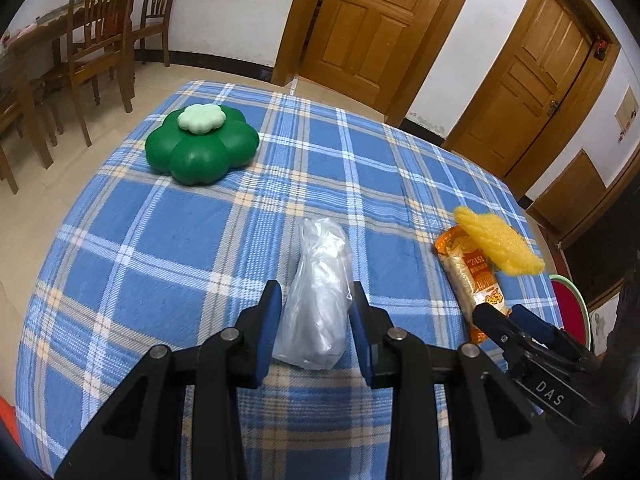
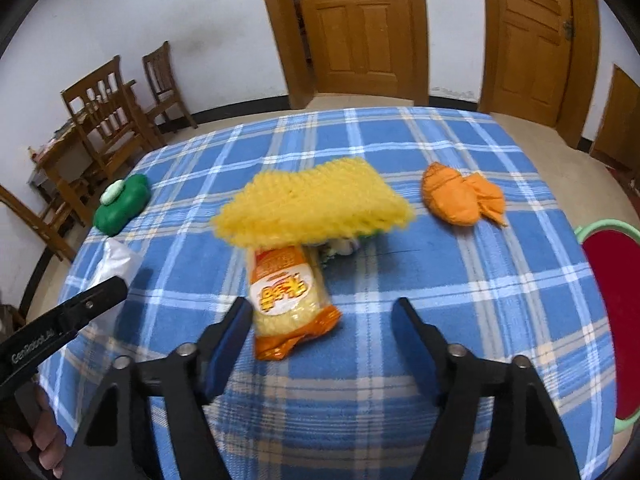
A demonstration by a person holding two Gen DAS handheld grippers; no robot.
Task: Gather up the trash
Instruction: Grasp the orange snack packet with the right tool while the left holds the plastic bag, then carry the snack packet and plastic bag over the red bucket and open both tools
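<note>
A: While the left gripper (image 1: pixel 316 312) clamps the clear plastic bag (image 1: pixel 316 300) on the tablecloth (image 1: pixel 160 240), what about the right?
B: The right gripper (image 2: pixel 324 320) stands apart; the orange packet (image 2: pixel 284 300) lies by its left finger.

Plaid-clothed table (image 2: pixel 400 380) bears wrappers, green box (image 1: pixel 200 146).

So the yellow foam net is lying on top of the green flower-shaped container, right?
Not quite. The yellow foam net lies on top of the orange noodle packet, as the right wrist view shows. The green flower-shaped container sits apart, far left.
</note>
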